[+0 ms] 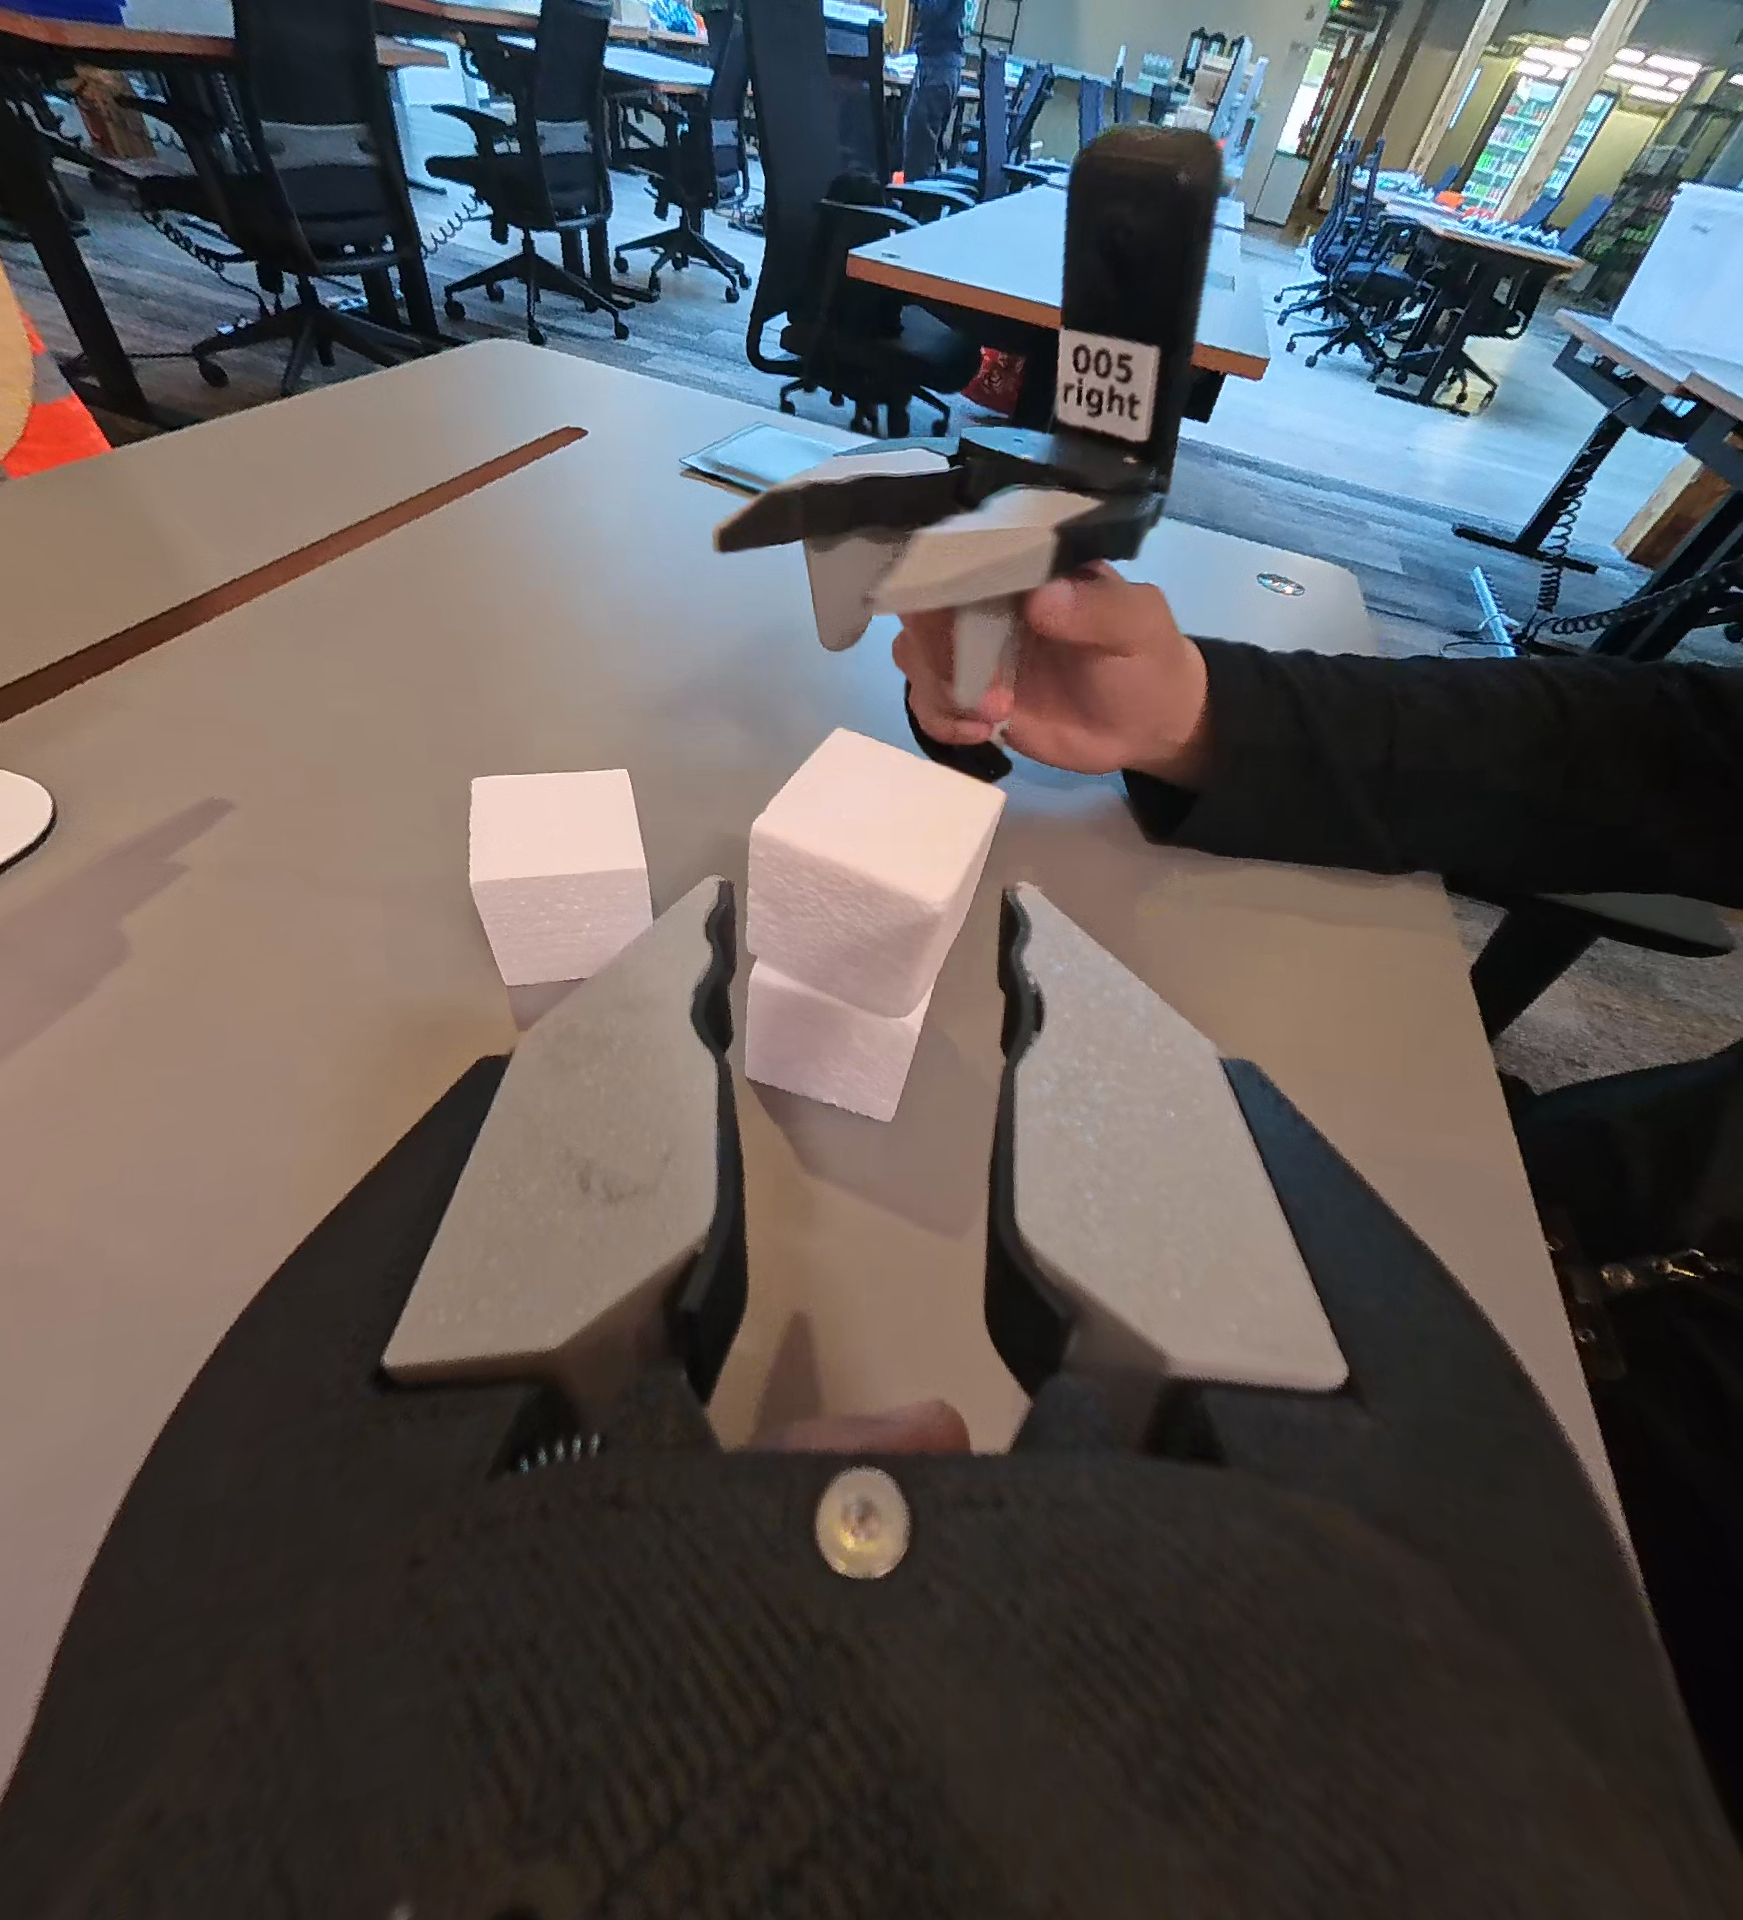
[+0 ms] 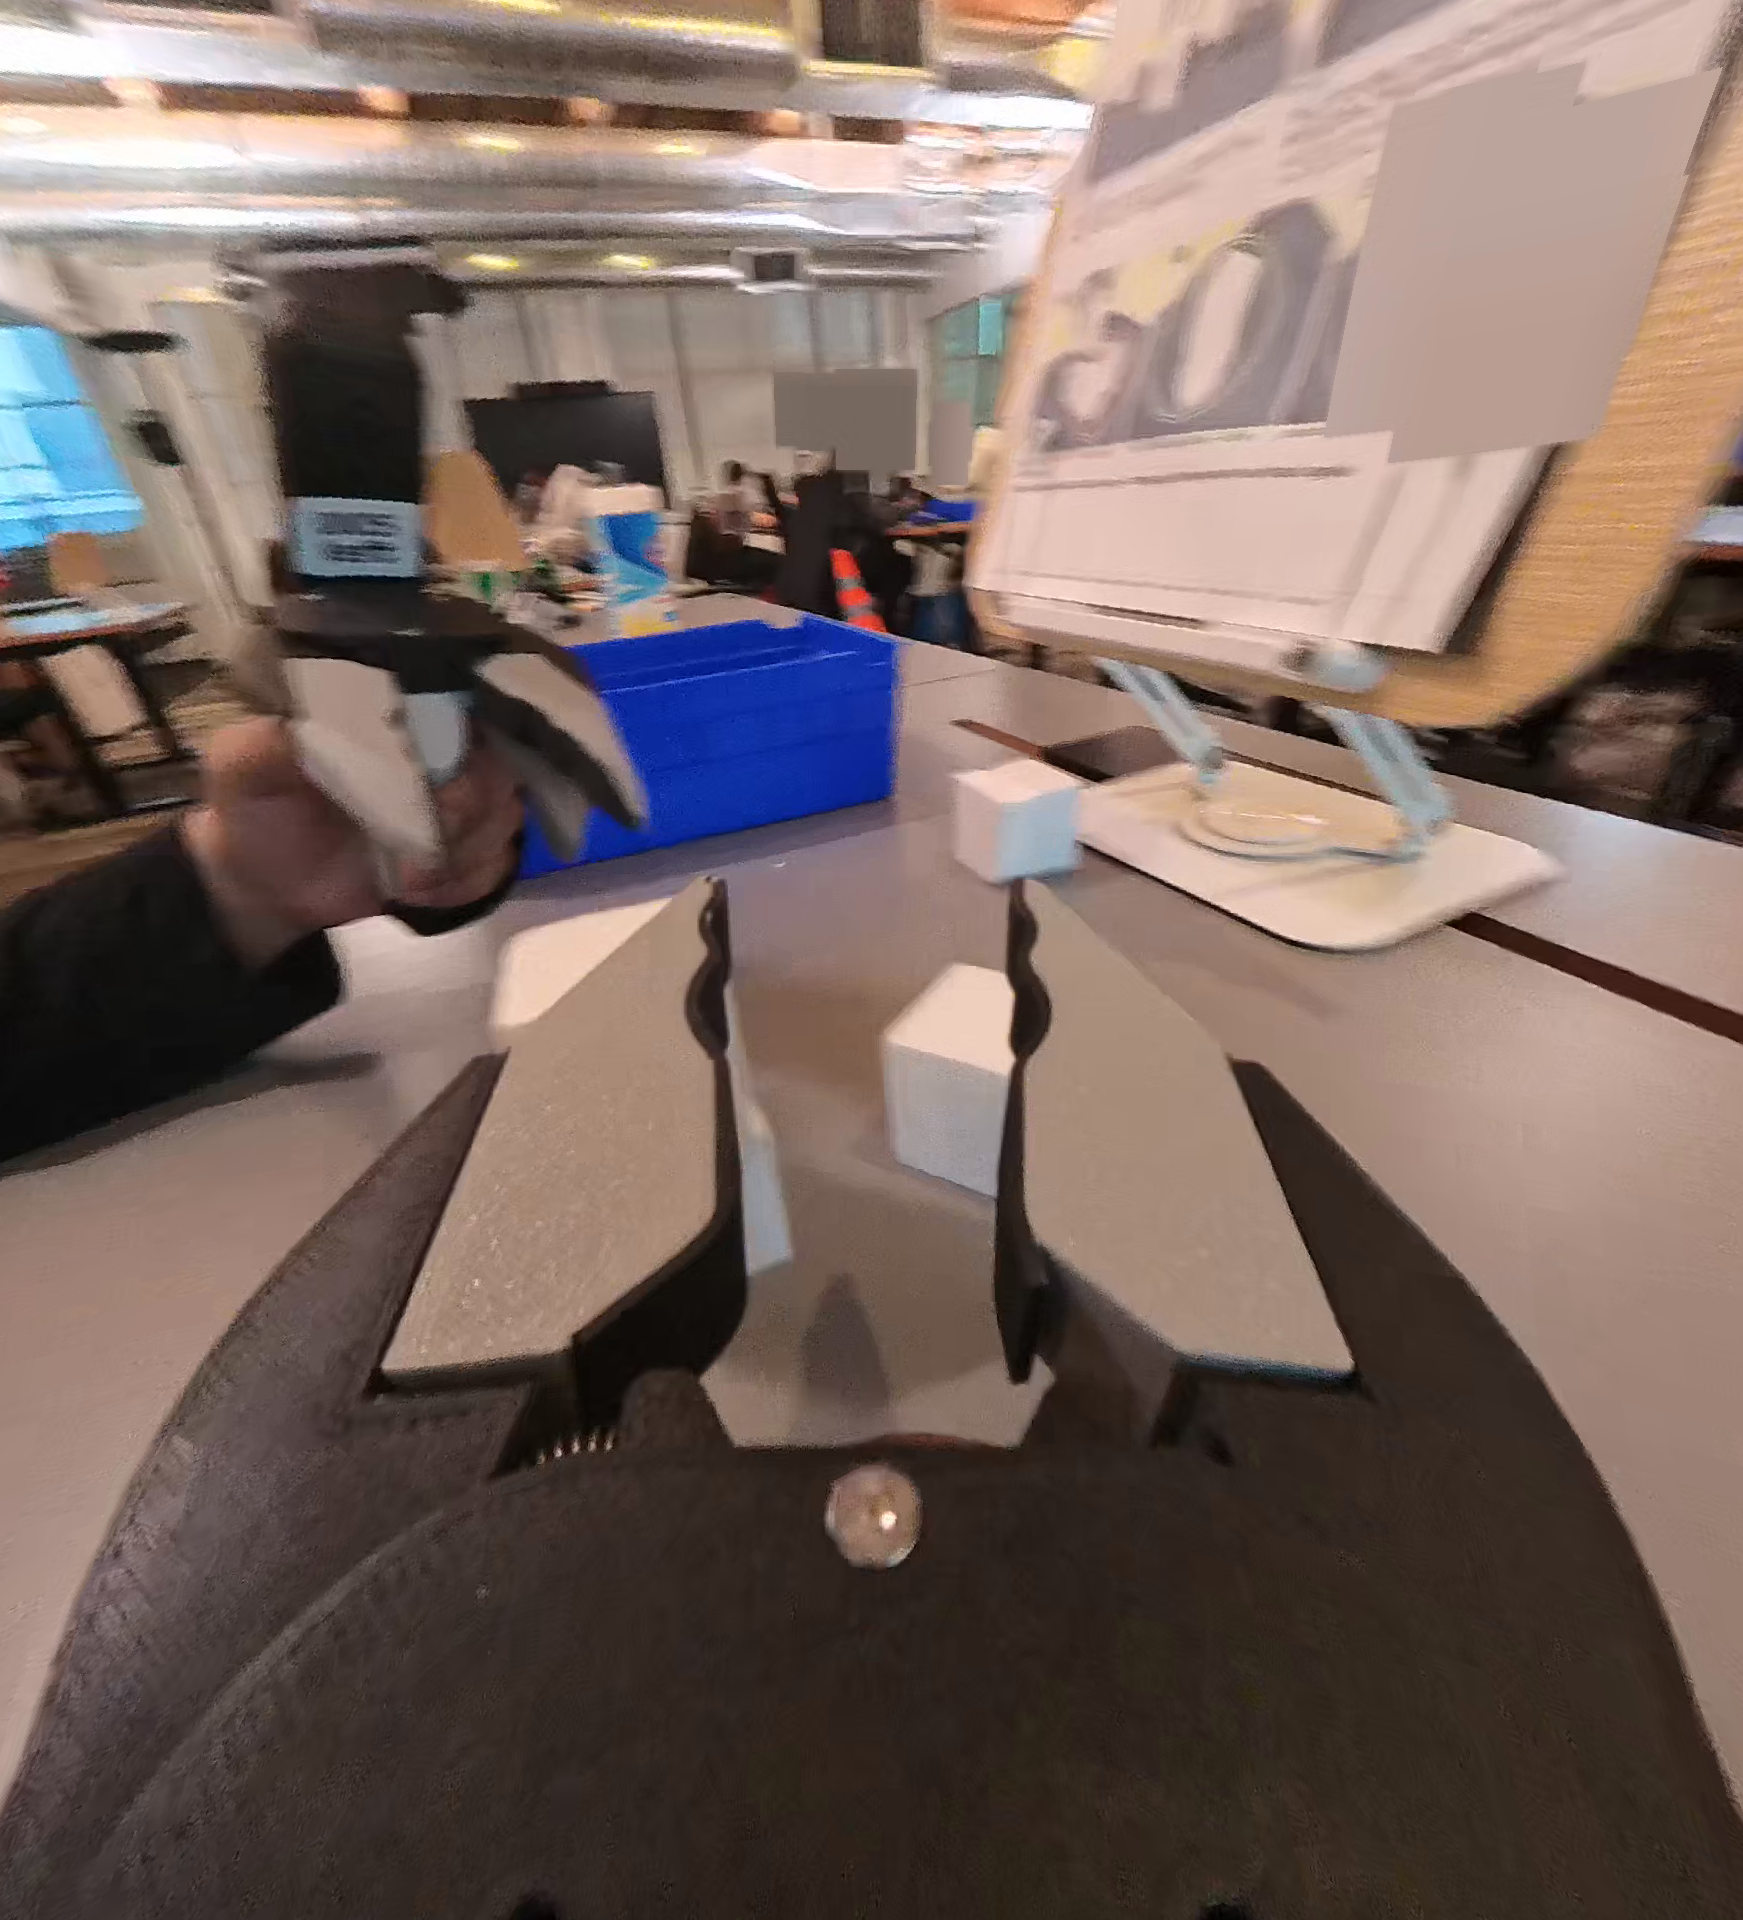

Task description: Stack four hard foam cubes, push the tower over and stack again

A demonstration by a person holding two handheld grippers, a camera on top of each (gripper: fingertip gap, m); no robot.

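Two white foam cubes stand stacked on the grey table (image 1: pixel 223 1143); the top cube (image 1: pixel 867 873) sits twisted on the bottom cube (image 1: pixel 831 1049). My left gripper (image 1: pixel 867 904) is open and empty, its tips on either side of this stack. A third cube (image 1: pixel 560 873) stands just left of the stack. My right gripper (image 2: pixel 865 899) is open and empty, held above the table; the left wrist view shows it (image 1: pixel 779 587) in a hand beyond the stack. The right wrist view shows the third cube (image 2: pixel 950 1081) and a fourth cube (image 2: pixel 1018 821) farther off.
A blue bin (image 2: pixel 742 717) stands at the table's far side. A screen on a white stand (image 2: pixel 1314 862) is by the fourth cube. A closed laptop (image 1: pixel 1262 603) lies near the right edge. A dark slot (image 1: pixel 275 582) crosses the table. Office chairs and desks stand beyond.
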